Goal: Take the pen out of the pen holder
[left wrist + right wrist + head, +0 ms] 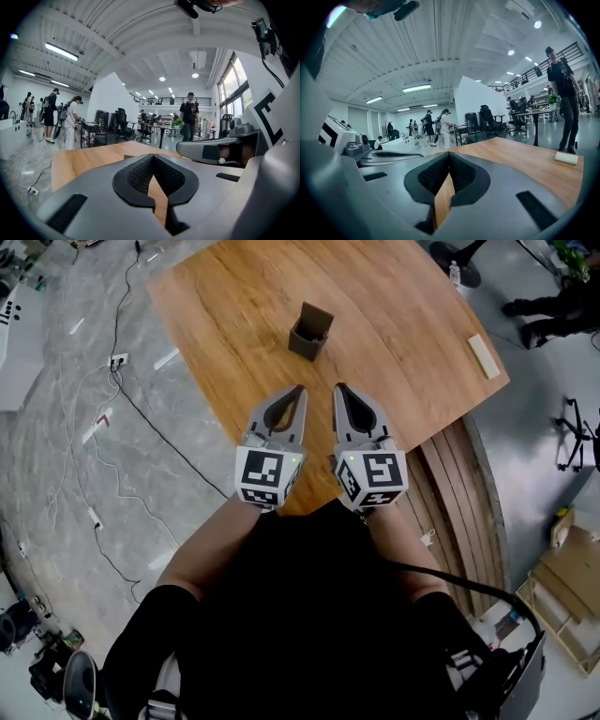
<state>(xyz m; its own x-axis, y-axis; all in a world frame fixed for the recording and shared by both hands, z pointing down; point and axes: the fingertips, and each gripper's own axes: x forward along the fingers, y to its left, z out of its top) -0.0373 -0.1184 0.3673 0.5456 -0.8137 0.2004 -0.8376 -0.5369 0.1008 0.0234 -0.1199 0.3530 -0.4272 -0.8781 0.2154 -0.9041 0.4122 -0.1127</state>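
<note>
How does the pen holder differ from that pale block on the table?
The pen holder is dark brown; the pale block is cream. The pen holder stands upright, an open box near the middle; the pale block lies flat by the table edge. Both rest on the wood.

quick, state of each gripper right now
left gripper: closed, fingers together, holding nothing
right gripper: closed, fingers together, holding nothing

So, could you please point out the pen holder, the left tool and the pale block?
pen holder (pixel 307 342): head view, on its near wall.
left tool (pixel 299 390): head view, at its closed fingertips.
pale block (pixel 485 356): head view, middle of its top face.
</note>
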